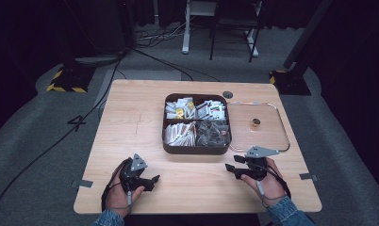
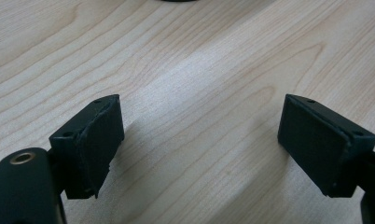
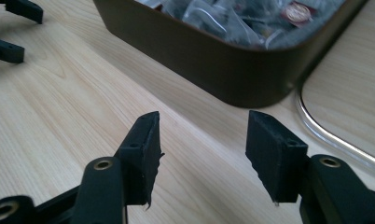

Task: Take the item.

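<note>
A dark brown box (image 1: 196, 149) with four compartments stands in the middle of the wooden table. It holds several white and clear packets (image 1: 180, 133). My left gripper (image 1: 152, 182) rests near the front left of the table, held by a hand and pointing right. In the left gripper view the left gripper (image 2: 199, 135) stands wide open over bare wood. My right gripper (image 1: 231, 170) lies in front of the box's right corner, pointing left. In the right gripper view the right gripper (image 3: 202, 144) is open with nothing between its pads, and the box wall (image 3: 213, 60) is just ahead.
A clear lid (image 1: 282, 129) with a small round knob (image 1: 256, 122) lies flat on the table, right of the box. Its rim (image 3: 325, 133) passes close to my right gripper. Beyond the table are floor cables (image 1: 60, 136) and stand legs (image 1: 185, 42).
</note>
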